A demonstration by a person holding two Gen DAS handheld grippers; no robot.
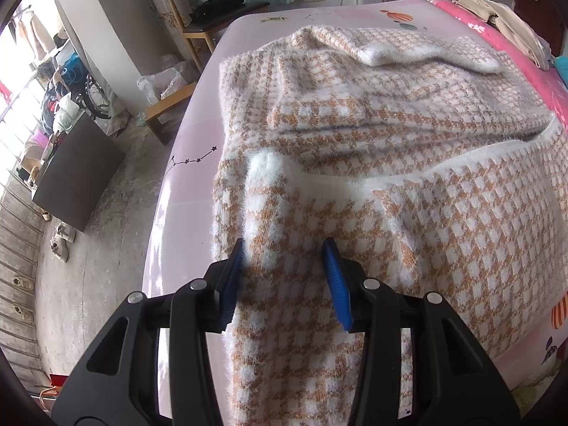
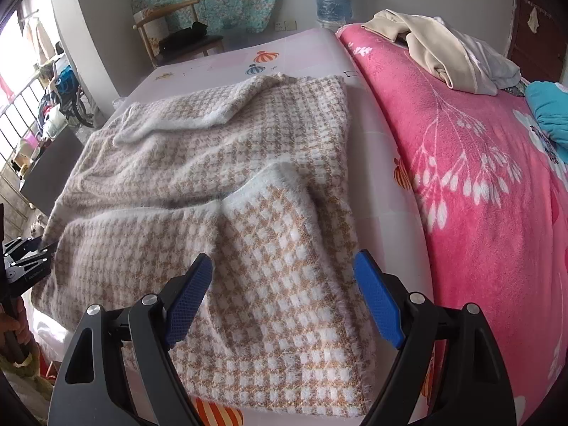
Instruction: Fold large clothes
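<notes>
Fuzzy checked sweater (image 1: 372, 149) spread on the bed (image 1: 191, 163).

The sweater is laid across the pale sheet, both sleeves folded inward over its body. The left gripper (image 1: 285, 277) is held with fingers parted over one sleeve, nothing gripped; the right gripper (image 2: 284, 298) is likewise held wide apart above the hem. A pink blanket (image 2: 479, 184) is seen beside it.

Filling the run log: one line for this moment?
left claw open over sweater | right claw open | sweater on bed
</notes>
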